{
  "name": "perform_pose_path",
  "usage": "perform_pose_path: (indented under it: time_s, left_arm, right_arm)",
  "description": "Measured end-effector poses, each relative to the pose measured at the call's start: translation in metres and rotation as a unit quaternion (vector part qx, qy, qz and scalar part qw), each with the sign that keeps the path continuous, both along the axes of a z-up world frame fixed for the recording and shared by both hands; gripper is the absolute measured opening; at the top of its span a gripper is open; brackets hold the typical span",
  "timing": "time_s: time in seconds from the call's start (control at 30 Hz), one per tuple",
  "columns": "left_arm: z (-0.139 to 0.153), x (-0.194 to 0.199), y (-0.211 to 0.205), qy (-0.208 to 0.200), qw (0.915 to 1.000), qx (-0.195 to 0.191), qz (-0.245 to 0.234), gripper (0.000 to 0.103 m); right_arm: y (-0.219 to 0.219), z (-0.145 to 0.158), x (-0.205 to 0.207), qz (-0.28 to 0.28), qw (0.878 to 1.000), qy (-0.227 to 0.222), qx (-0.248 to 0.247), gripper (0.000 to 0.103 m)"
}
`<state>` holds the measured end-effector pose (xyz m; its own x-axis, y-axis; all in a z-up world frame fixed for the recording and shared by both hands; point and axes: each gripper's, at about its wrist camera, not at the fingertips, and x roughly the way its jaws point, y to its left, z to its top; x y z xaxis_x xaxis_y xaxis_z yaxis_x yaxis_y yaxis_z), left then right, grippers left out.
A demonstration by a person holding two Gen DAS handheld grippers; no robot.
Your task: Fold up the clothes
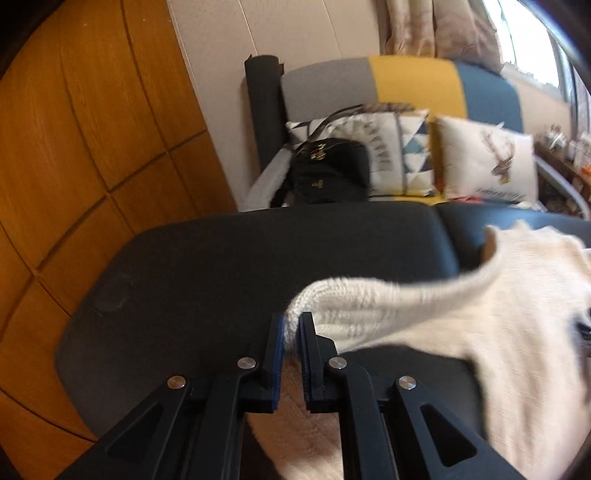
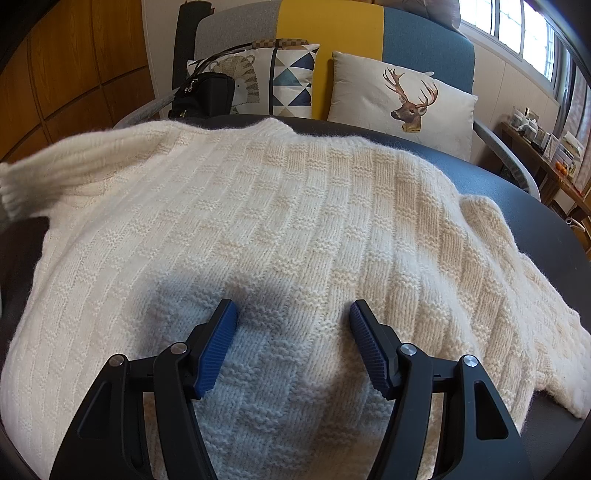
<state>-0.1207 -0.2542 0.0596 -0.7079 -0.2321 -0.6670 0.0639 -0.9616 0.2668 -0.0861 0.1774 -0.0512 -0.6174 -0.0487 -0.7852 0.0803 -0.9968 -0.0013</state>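
Sweater point(image 2: 295, 221) cream, chunky basket-weave knit, spread flat, cuff lifted.

Quick tally: one cream knit sweater point(image 2: 295, 221) spread on one dark bench point(image 2: 535, 206). Two grippers, the left gripper point(image 1: 291, 325) and the right gripper point(image 2: 293, 314), each with two blue-padded fingers point(image 2: 218, 343), so four in total. Behind sits one sofa point(image 2: 424, 33) with three colour panels: grey, yellow, blue. On it are three cushions: one deer cushion point(image 2: 402, 99), one triangle-print cushion point(image 2: 293, 81), one striped-animal cushion point(image 2: 243, 79). Plus one black bag point(image 2: 207, 96).
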Motion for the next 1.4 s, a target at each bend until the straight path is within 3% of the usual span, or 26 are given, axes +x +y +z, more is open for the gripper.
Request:
perform_pose_path:
  time_s: [0.37,0.5,0.6,0.73,0.8,0.87,0.97,1.1,1.23,1.4]
  left_arm:
    - [-0.057,-0.073,-0.017,-0.078,0.9953,-0.044,0.037,0.008]
    - [-0.074,-0.093,-0.03,-0.125,0.9899,-0.035,0.057,0.011]
    - [-0.087,-0.102,-0.043,-0.156,0.9819,-0.064,0.085,0.011]
    - [-0.096,-0.1,-0.072,-0.168,0.9709,-0.097,0.141,0.011]
    - [-0.093,-0.092,-0.093,-0.161,0.9673,-0.092,0.173,0.011]
    - [-0.082,-0.079,-0.109,-0.136,0.9693,-0.061,0.196,0.011]
    - [-0.057,-0.046,-0.112,-0.073,0.983,0.033,0.165,0.011]
    - [-0.044,0.001,-0.069,-0.056,0.9943,0.08,0.043,0.014]
    - [-0.055,0.046,-0.019,-0.082,0.9913,0.09,-0.048,0.015]
    - [-0.078,0.062,-0.013,-0.106,0.9843,0.134,-0.044,0.017]
  right_arm:
    - [0.001,0.001,0.0,0.0,1.0,0.0,-0.001,0.067]
    - [0.002,0.001,-0.001,0.0,1.0,-0.001,-0.001,0.067]
    - [0.002,0.001,-0.001,0.0,1.0,0.0,-0.002,0.067]
    - [0.003,0.0,-0.001,0.0,1.0,0.0,-0.003,0.067]
    - [0.003,-0.001,-0.001,-0.001,1.0,0.0,-0.003,0.067]
    - [0.003,-0.001,-0.001,-0.001,1.0,0.0,-0.003,0.067]
    - [0.003,-0.001,-0.001,-0.001,1.0,0.0,-0.004,0.067]
    - [0.003,-0.001,-0.001,-0.002,1.0,0.0,-0.004,0.067]
    - [0.003,-0.001,-0.001,-0.002,1.0,0.0,-0.003,0.067]
    - [0.003,0.0,0.0,-0.001,1.0,0.001,-0.001,0.067]
